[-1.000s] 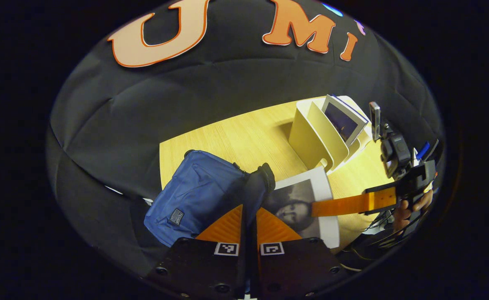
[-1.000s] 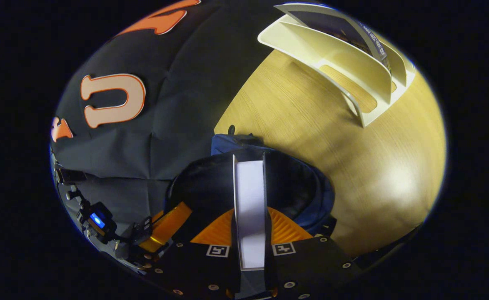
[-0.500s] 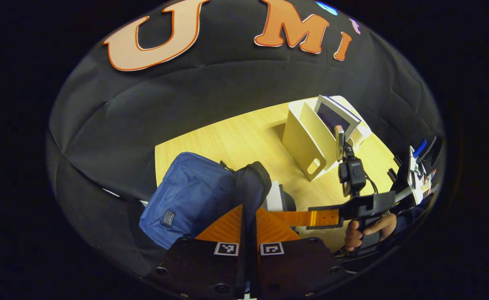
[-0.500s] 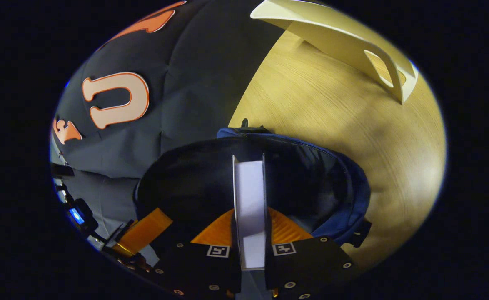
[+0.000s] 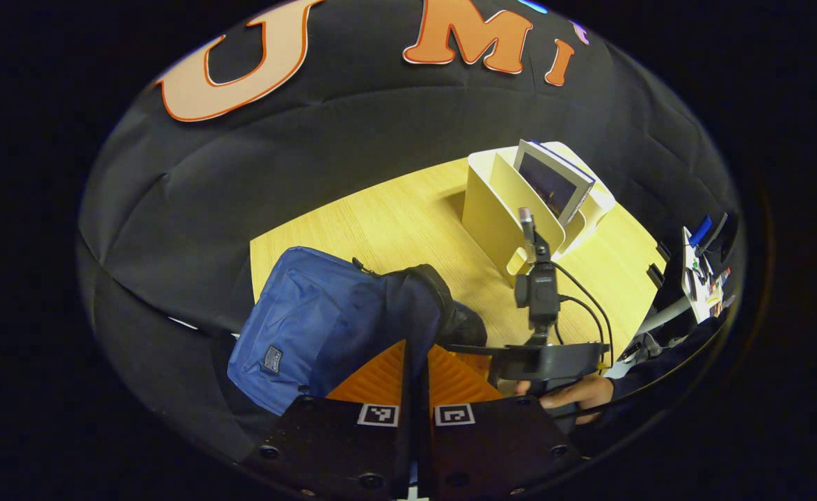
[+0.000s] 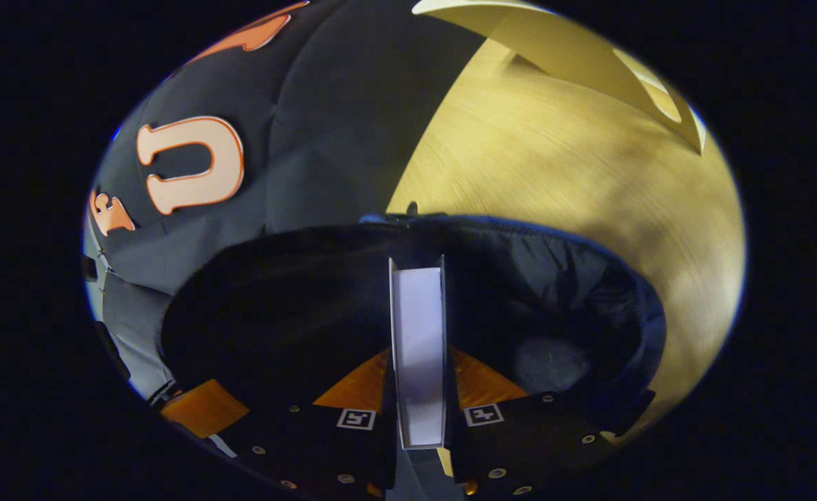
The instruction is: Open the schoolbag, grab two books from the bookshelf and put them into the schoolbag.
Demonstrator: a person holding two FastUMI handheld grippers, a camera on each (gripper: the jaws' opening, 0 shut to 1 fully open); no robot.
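Two claws at work over a wooden counter (image 5: pixel 394 229). Left claw (image 5: pixel 417 362) closed tight on the dark rim of the blue bag (image 5: pixel 325 327), with both fingers pressed on the fabric and almost no gap between them. Bag lying on the near left corner of the counter, mouth turned toward the right.

Right claw (image 6: pixel 419 376) closed on a book (image 6: pixel 419 334), held upright on its edge, one finger on each cover, white page edge facing the camera. Front end of the book already inside the open mouth of the bag (image 6: pixel 575 278), above the dark lining. Seen also from the left gripper view: right claw (image 5: pixel 478 358) at the bag mouth, tips hidden by the fabric, with a hand (image 5: pixel 579 393) on its handle.

One more book (image 5: pixel 554 182) standing tilted in the cream shelf (image 5: pixel 502 216), far on the counter, well apart from the bag. Part of the shelf (image 6: pixel 575 56) visible at the top of the right gripper view.
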